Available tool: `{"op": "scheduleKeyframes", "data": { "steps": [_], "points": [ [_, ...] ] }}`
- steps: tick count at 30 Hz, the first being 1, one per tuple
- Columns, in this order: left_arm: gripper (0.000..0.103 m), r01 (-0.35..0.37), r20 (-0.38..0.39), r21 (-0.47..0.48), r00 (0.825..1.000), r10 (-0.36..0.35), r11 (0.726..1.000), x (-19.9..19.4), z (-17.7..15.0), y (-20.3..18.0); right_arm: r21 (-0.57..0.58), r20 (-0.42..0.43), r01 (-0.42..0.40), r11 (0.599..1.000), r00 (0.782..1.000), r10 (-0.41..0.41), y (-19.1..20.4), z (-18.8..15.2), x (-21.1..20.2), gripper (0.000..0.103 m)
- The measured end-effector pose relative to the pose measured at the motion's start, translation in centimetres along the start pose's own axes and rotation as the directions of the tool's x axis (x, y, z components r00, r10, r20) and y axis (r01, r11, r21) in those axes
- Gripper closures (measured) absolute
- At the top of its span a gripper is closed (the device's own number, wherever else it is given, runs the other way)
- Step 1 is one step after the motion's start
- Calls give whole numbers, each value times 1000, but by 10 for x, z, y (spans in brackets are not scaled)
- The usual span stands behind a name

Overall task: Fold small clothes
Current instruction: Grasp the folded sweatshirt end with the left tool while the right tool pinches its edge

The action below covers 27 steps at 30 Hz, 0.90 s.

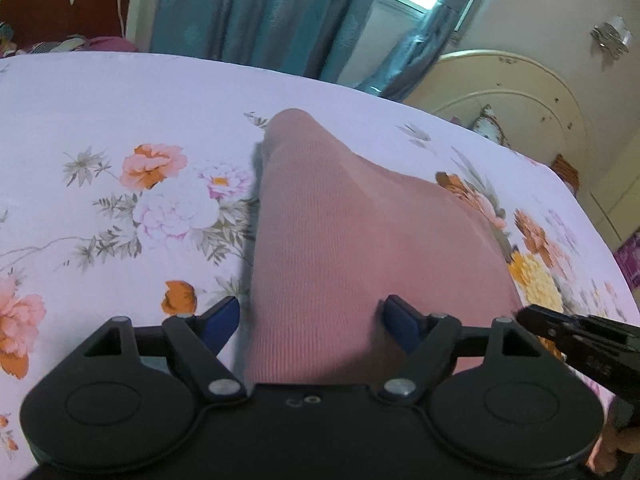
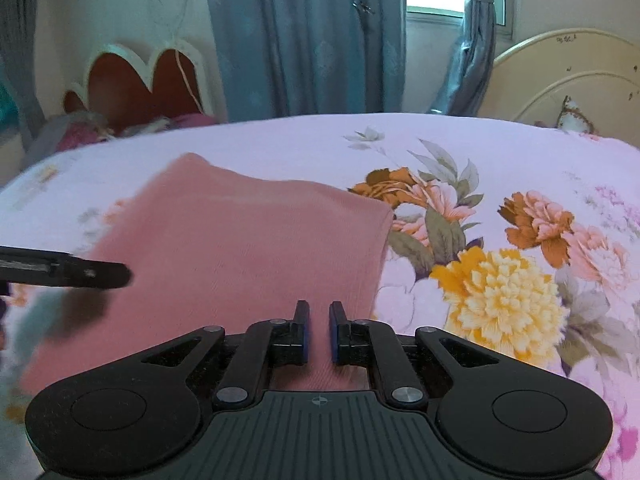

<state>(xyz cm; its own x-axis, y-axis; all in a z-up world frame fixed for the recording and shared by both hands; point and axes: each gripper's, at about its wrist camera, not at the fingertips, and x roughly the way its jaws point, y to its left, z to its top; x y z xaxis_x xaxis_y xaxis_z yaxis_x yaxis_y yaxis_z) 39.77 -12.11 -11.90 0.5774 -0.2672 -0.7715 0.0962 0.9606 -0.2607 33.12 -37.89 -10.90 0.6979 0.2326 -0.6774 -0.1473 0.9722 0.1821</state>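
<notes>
A pink knit garment (image 1: 340,240) lies on the floral bed sheet (image 1: 120,120); it also shows in the right wrist view (image 2: 240,248). My left gripper (image 1: 312,316) is open, its blue-padded fingers spread wide over the garment's near edge. My right gripper (image 2: 319,328) has its fingers close together with pink cloth showing in the narrow gap between them, at the garment's near right corner. The right gripper's tip (image 1: 560,324) shows at the right of the left wrist view. The left gripper's finger (image 2: 80,272) shows at the left of the right wrist view.
The bed sheet (image 2: 480,160) is white with large flowers. Blue curtains (image 2: 304,40), a window and a cream headboard (image 2: 560,80) stand behind the bed. A red heart-shaped headboard (image 2: 140,84) and bedding are at the far left.
</notes>
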Motion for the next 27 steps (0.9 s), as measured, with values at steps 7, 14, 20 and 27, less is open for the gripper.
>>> {"op": "scheduleKeyframes", "data": {
  "steps": [7,14,20,27],
  "points": [
    [21,45,-25,-13,999,-46,999,6,0,8,-33,-49,68,997,996,-69,12,-39,-20,95],
    [18,97,-60,-1,993,-97,995,11,7,17,26,-81,135,990,988,-133,28,-42,-31,94],
    [16,128,-92,-23,987,-130,992,15,12,23,162,5,139,977,990,-141,24,-9,-39,5],
    [14,134,-87,-24,987,-136,991,24,13,18,278,-58,28,960,998,-12,-14,15,24,6]
  ]
}}
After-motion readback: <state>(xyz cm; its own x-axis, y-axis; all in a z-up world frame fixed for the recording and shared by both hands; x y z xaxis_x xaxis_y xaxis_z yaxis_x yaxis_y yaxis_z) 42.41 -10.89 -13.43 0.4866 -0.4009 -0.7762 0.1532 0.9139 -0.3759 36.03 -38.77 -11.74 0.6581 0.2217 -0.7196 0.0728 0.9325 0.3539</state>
